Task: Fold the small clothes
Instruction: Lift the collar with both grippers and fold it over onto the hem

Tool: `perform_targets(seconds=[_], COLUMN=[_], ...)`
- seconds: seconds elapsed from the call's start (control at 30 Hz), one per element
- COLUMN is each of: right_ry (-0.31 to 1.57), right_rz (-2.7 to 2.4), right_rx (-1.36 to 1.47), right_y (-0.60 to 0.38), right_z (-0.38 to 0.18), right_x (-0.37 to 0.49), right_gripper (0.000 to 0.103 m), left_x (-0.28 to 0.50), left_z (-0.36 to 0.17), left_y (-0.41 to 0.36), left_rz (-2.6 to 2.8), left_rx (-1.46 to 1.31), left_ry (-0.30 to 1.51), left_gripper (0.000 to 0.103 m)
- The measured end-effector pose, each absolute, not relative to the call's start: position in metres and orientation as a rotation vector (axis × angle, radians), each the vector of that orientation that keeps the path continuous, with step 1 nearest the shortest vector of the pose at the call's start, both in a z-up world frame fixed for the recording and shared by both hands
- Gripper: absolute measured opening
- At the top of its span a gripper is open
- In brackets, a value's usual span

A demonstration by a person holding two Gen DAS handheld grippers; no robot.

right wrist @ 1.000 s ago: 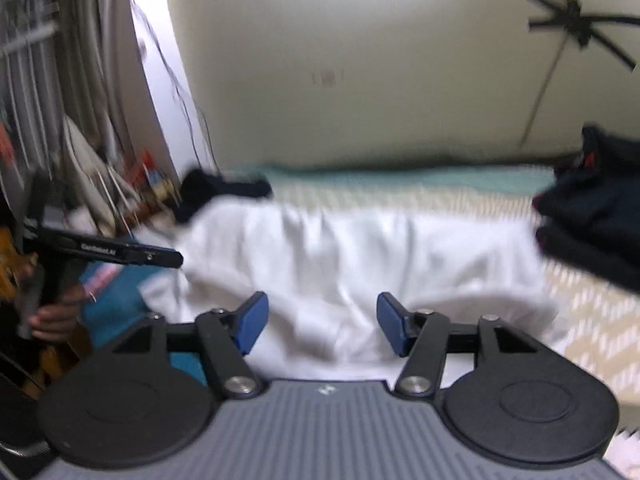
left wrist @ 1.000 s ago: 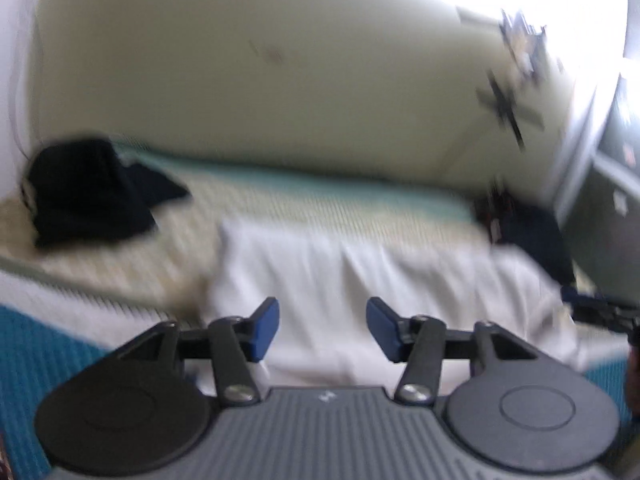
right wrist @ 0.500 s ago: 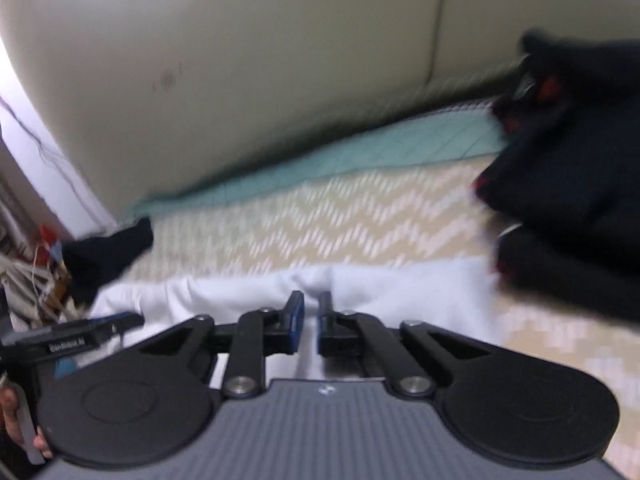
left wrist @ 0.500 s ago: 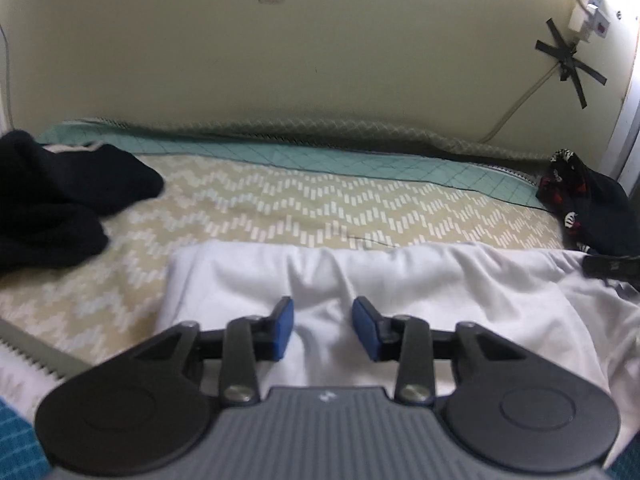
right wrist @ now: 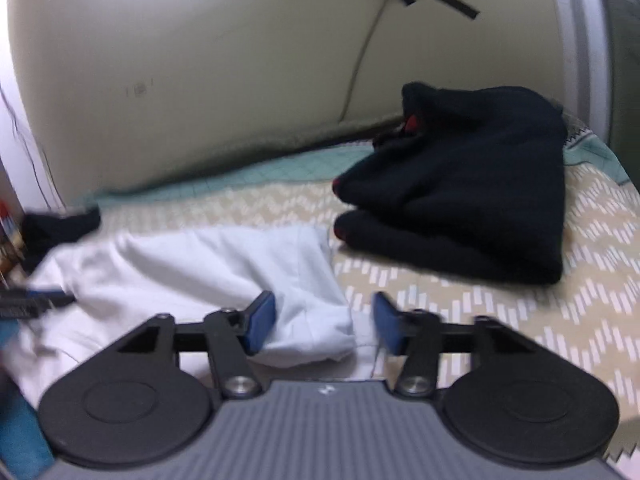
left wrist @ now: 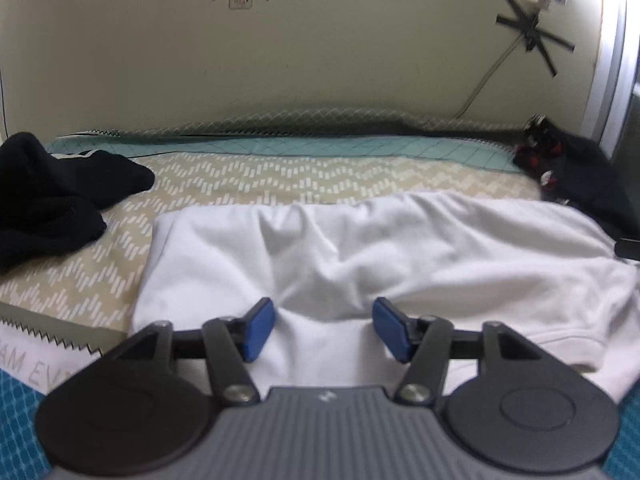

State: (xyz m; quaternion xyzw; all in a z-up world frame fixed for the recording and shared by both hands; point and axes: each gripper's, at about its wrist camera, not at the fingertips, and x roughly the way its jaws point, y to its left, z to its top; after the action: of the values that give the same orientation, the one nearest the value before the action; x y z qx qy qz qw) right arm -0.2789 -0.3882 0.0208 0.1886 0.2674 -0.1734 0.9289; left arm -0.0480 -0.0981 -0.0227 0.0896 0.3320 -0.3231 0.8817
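A white garment (left wrist: 360, 248) lies crumpled across the patterned bedspread (left wrist: 280, 184). My left gripper (left wrist: 325, 329) hovers low over its near edge. Its jaws are opening, and a raised fold of white cloth sits between the blue pads without being pinched. In the right wrist view the same white garment (right wrist: 200, 272) ends in a folded corner. My right gripper (right wrist: 324, 322) is over that corner, jaws opening, with the cloth lying loose between the pads. The left gripper's tip (right wrist: 36, 300) shows at the far left edge, resting on the cloth.
A heap of black clothes (left wrist: 52, 200) lies at the bed's left side. A folded dark stack with red trim (right wrist: 460, 200) sits at the right, close to the garment's corner. The cream wall (left wrist: 320, 60) runs behind the bed. A teal blanket (left wrist: 280, 146) lines the far edge.
Both grippers narrowed half a second ago, the right one fully shut, and now stand wider apart. The left one sank closer to the white garment. The right one swung towards the garment's corner.
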Motion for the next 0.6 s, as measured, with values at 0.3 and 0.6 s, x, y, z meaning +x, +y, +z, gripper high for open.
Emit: perform_targets(seconds=[0.3, 0.6], right_ry=[0.603, 0.543], right_rz=[-0.313, -0.412], right_rx=[0.204, 0.209], right_y=[-0.358, -0.367], right_z=[0.009, 0.016], right_x=[-0.271, -0.286], right_gripper=[0.017, 0.043], left_x=[-0.053, -0.054], left_z=[-0.039, -0.026], left_y=[-0.096, -0.078], left_rz=[-0.66, -0.706], left_rx=[0.198, 0.128], left_ry=[0.669, 0.653], left_gripper=[0.073, 0.076])
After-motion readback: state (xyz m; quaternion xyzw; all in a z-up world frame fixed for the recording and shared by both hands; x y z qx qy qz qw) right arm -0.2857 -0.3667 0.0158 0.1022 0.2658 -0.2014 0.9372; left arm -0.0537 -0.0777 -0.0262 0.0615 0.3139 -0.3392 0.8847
